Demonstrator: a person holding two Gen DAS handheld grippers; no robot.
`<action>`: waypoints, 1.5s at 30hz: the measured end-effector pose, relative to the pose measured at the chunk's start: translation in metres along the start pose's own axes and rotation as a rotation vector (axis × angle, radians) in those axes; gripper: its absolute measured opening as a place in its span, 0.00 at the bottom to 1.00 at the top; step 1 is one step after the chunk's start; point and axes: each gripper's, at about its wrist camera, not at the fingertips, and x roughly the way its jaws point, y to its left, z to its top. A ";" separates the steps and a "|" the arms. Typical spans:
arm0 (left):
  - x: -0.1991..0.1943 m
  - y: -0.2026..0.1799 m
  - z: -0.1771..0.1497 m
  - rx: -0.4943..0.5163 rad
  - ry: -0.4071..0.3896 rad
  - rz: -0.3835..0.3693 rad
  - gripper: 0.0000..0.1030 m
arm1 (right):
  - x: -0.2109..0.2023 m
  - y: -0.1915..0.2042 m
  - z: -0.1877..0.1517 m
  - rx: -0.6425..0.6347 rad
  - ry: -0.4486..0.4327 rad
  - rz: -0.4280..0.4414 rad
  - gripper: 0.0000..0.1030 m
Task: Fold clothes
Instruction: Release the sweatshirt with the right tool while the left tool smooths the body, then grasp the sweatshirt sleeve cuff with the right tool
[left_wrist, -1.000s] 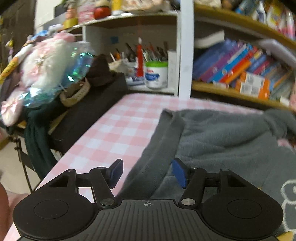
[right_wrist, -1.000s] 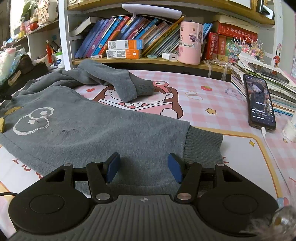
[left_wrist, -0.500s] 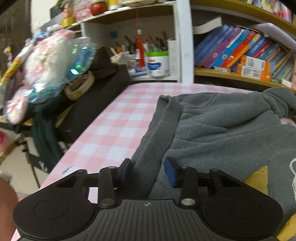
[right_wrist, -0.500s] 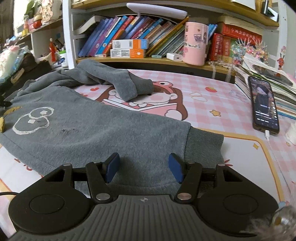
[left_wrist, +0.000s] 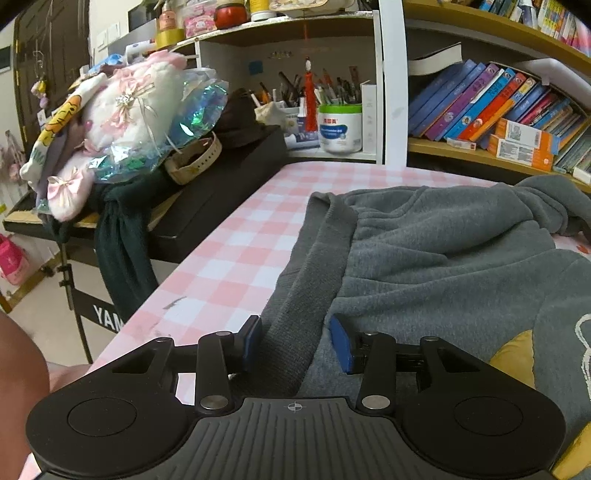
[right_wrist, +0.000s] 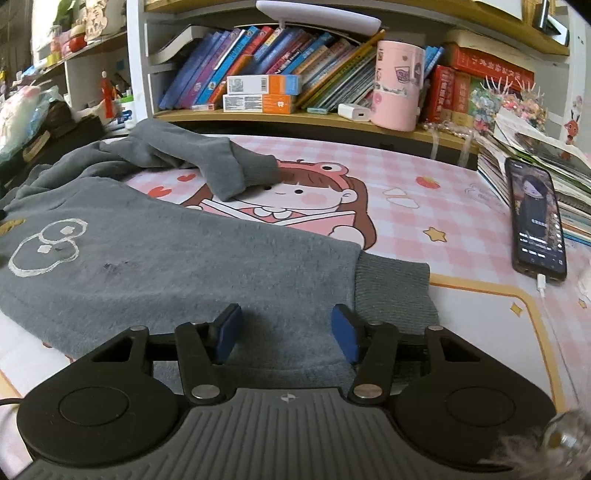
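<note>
A grey fleece sweatshirt lies spread on the pink checked table. In the left wrist view its ribbed hem band runs up between the blue pads of my left gripper. That gripper is open at a narrowed gap, its pads close against the cloth. In the right wrist view the sweatshirt carries a white outline drawing. My right gripper stands open over the near edge of the cloth, just left of a ribbed cuff. The other sleeve lies folded across the back.
A phone on a cable lies at the right beside stacked books. A pink cup and books fill the shelf behind. Plush toys on a black case crowd the table's left edge. A person's arm shows at lower left.
My left gripper moved forward over the hem band and its jaws narrowed around it. The right gripper shifted slightly toward the cloth and stayed open.
</note>
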 end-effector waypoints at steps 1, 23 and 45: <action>0.000 0.001 0.000 -0.006 0.000 -0.004 0.41 | -0.001 0.001 0.000 -0.004 -0.001 -0.003 0.49; -0.028 -0.030 0.030 -0.053 -0.173 -0.202 0.70 | -0.004 0.030 0.025 -0.136 -0.102 -0.007 0.68; 0.022 -0.063 0.028 -0.067 -0.144 -0.388 0.81 | 0.078 0.063 0.088 -0.294 -0.121 0.010 0.70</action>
